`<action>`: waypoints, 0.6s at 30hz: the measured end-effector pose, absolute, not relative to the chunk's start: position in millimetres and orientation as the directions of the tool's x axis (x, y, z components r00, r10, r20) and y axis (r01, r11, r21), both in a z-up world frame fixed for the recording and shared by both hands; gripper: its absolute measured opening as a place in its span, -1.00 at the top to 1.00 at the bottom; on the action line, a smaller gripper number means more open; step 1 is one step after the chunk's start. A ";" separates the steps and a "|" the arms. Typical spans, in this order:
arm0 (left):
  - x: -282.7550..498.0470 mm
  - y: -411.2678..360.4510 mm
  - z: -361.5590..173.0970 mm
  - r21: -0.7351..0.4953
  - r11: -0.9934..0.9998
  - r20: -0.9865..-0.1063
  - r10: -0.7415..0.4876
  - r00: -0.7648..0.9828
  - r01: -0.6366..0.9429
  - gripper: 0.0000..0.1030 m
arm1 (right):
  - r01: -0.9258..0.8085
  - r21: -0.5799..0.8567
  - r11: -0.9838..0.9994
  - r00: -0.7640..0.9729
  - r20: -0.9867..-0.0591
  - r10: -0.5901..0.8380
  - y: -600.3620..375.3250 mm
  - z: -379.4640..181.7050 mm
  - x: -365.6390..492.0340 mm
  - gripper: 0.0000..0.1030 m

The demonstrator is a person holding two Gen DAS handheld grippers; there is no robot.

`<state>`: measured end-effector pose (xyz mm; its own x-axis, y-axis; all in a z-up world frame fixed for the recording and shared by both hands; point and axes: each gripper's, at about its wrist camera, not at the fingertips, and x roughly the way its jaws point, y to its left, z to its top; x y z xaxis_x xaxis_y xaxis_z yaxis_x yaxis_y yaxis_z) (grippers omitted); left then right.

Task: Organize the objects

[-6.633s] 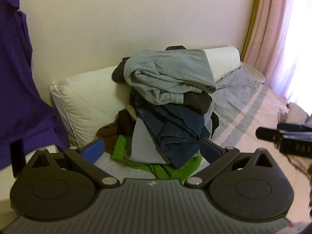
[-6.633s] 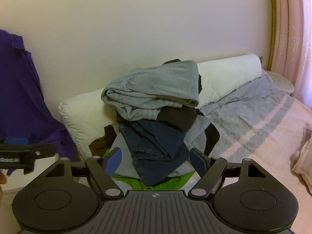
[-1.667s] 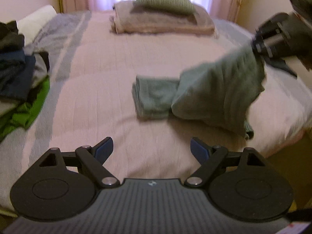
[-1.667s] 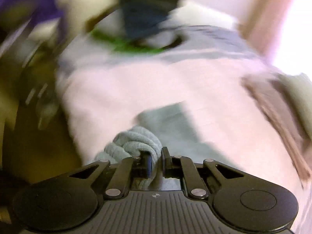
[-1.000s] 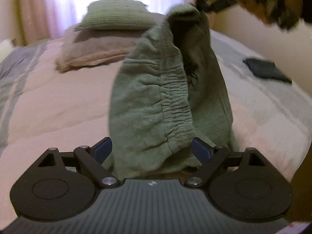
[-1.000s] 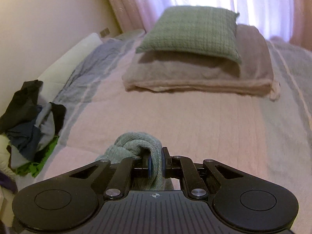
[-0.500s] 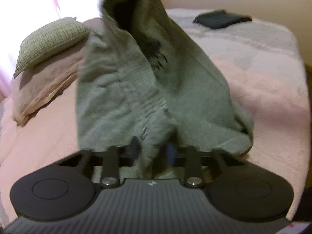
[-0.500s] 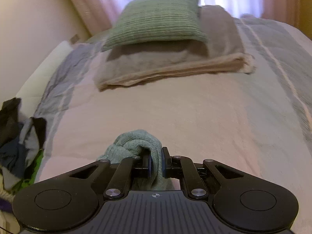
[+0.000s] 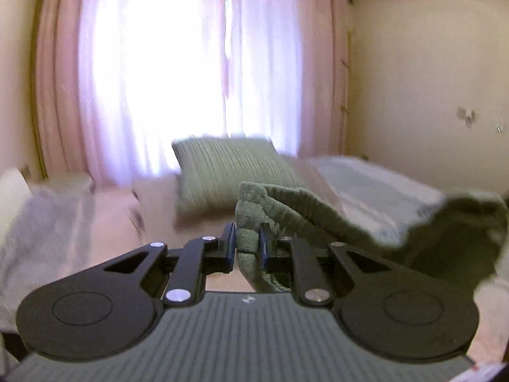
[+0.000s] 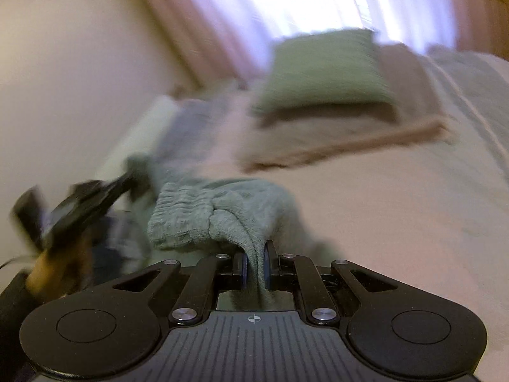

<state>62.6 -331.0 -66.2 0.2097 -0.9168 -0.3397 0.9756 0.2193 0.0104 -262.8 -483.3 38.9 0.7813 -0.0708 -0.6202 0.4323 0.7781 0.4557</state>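
Green garment (image 9: 254,216), held up over the bed (image 10: 397,207).
My left gripper (image 9: 247,243) is closing on one bunched edge; my right gripper (image 10: 254,265) is clenched on another. Green pillow (image 9: 229,172) lies beyond, by the curtains (image 9: 159,63).

Garment (image 9: 286,210): ribbed knit cloth, matt. Cushion (image 9: 229,172): ribbed woven cloth. Bedspread (image 10: 397,207): soft matt cloth. Curtain (image 9: 165,73): sheer fabric.

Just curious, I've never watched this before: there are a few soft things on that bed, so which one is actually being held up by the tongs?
The grey-green ribbed garment, pinched in both tongs; the green cushion and folded beige blanket lie untouched.
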 end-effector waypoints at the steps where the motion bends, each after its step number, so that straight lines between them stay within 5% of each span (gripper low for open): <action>1: 73.7 -328.8 -47.6 0.016 0.229 -0.314 -0.923 0.222 0.973 0.76 | 0.392 0.462 0.796 0.805 -0.590 -0.054 -469.2 51.4 -256.0 0.89; 12: 121.5 -292.3 184.5 0.251 0.361 -0.033 -0.924 0.380 0.898 0.77 | -0.051 0.524 0.850 0.977 -0.152 0.152 -390.2 185.1 -203.6 0.89; 18: 43.7 -381.2 276.3 0.508 0.189 -0.056 -0.966 0.251 0.840 0.77 | -0.141 0.552 0.822 0.990 0.090 0.109 -408.4 204.2 -253.9 0.89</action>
<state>43.7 -381.2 276.3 0.2514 -0.9663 -0.0560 0.8405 0.1892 0.5077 -253.9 -408.4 204.2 0.9899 0.1095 0.0899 -0.1410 0.8221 0.5517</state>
